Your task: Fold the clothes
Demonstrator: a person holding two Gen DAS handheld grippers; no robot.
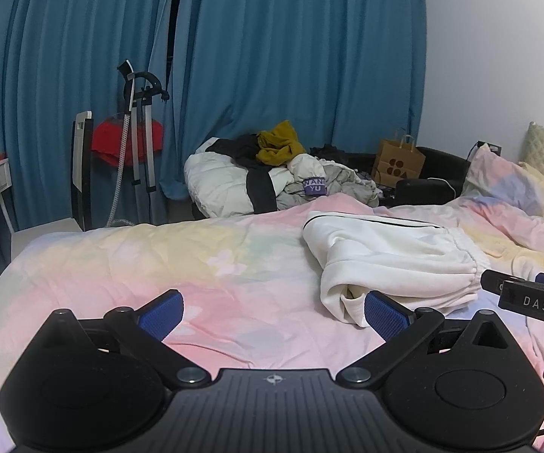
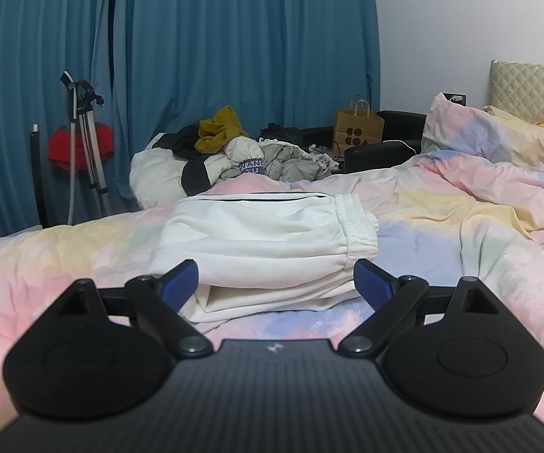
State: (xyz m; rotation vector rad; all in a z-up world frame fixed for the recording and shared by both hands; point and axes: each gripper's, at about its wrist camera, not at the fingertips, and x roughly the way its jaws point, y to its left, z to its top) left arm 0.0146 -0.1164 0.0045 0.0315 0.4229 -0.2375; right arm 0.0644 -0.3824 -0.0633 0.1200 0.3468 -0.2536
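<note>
Lying folded, white trousers (image 2: 268, 241), waistband rightward, long axis crosswise.

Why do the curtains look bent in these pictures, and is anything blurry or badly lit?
Left wrist view: the fisheye lens bows the blue curtains and darkens the corners; the light is dim and bluish, the far clothes pile soft. Right wrist view: the same bowing; the white folded garment is fairly clear, with soft shadows and no glare.

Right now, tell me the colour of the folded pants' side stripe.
Dark, black or navy, on the white pants; clearest in the left wrist view.
</note>
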